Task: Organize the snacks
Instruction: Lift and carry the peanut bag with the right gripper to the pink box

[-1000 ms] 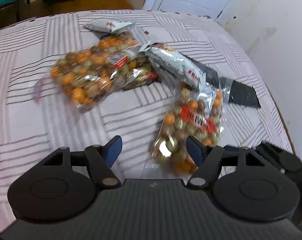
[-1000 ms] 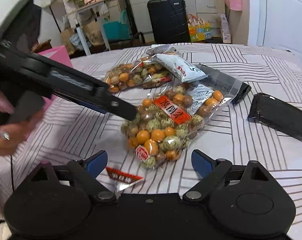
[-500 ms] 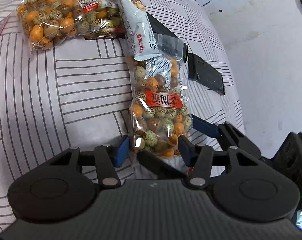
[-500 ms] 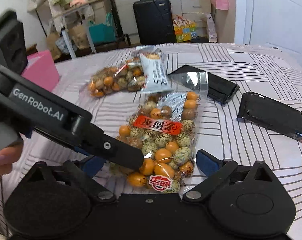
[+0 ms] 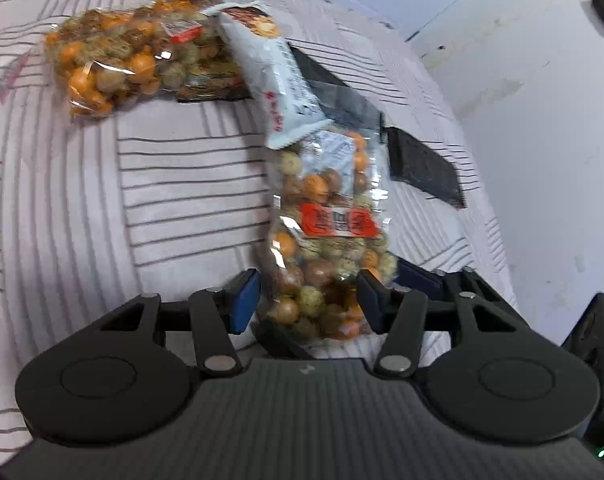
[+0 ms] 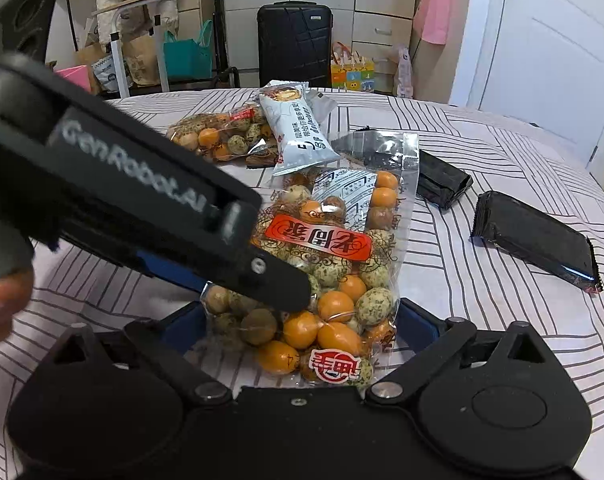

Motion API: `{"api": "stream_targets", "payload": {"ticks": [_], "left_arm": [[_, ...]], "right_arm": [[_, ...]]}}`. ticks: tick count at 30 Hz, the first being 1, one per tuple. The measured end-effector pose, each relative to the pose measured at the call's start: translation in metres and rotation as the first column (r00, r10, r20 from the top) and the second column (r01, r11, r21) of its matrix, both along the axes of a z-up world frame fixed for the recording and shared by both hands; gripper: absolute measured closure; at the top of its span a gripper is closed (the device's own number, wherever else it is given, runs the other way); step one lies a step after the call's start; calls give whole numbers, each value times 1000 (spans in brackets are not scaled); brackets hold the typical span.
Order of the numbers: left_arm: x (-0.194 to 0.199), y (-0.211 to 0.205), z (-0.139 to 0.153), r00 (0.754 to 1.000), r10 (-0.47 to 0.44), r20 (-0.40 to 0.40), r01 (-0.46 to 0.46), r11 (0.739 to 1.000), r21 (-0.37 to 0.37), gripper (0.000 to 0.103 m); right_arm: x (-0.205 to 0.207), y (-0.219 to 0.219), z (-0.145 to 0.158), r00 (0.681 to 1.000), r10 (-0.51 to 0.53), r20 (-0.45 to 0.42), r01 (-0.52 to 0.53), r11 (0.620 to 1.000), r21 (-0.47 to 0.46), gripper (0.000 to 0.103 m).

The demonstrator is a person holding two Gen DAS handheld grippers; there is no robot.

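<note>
A: Here, what is shown of the nearer nut bag [image 6: 326, 264]?

B: A clear bag of orange and speckled coated nuts is laid lengthwise on the striped cloth [image 5: 142, 184], its near end set between the fingers of both grippers. The left gripper [image 5: 308, 300] is spread, a blue pad seen at each side of the bag. The right gripper [image 6: 298, 330] is likewise spread about the same end; no pinch can be made out.

A: Why is it approached from two sides?

B: Probably so that the loose, lumpy bag can be steadied and squared.

A: And the rest?

B: A white packet [image 6: 296, 128] is overlapped onto the bag's far end; a second nut bag [image 5: 134, 56] lies beyond, two black packets [image 6: 536, 236] to the right.
</note>
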State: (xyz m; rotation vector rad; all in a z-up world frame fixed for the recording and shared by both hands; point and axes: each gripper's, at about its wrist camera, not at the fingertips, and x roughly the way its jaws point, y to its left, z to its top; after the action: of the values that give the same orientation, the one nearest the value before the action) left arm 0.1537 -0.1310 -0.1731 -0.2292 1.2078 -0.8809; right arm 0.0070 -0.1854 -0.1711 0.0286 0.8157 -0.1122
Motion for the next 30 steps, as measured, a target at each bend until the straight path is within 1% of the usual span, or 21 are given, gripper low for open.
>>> {"api": "stream_targets", "payload": {"ticks": [2,5,7,10,12,14,17,20,23,27,30], "left_arm": [[-8,-2,3,999,-2,36,2,1000,11,52],[-14,-7,8,999,-7,39,6,999,35,52],[-15,-6,11,1000,-14,20,13,999,38,52],[-16,-1,15,999,-14,-34,15,999,45,52],[-18,4,17,997,7,-78,-3,999,48,52],[-22,9,19,994,23,-105,-17,998,56,52],[-32,15,24,992,37,-117,-30,998,62,52],[-42,21,37,997,41,-71,-38,998,45,52],[-47,29,48,998,37,-47,-36,999,26,52],[-52,36,60,999,35,-35,-35,999,-3,52],[-57,41,68,999,41,-28,-41,999,11,52]], "right_arm": [[1,2,2,1000,-5,-6,5,1000,-7,5],[3,5,5,999,-22,-35,22,1000,-12,5],[2,7,9,997,-41,-62,40,999,-6,5],[-1,9,16,992,-61,-109,64,998,20,5],[-4,15,21,990,-58,-131,61,998,15,5],[-9,22,26,988,-41,-146,42,999,3,5],[-15,29,33,983,-46,-177,50,999,18,5],[-23,39,45,987,-48,-151,47,999,-8,5],[-30,42,56,991,-46,-124,45,999,-11,5],[-40,50,70,995,-46,-89,42,998,-47,5],[-45,55,76,996,-40,-85,37,999,-36,5]]}}
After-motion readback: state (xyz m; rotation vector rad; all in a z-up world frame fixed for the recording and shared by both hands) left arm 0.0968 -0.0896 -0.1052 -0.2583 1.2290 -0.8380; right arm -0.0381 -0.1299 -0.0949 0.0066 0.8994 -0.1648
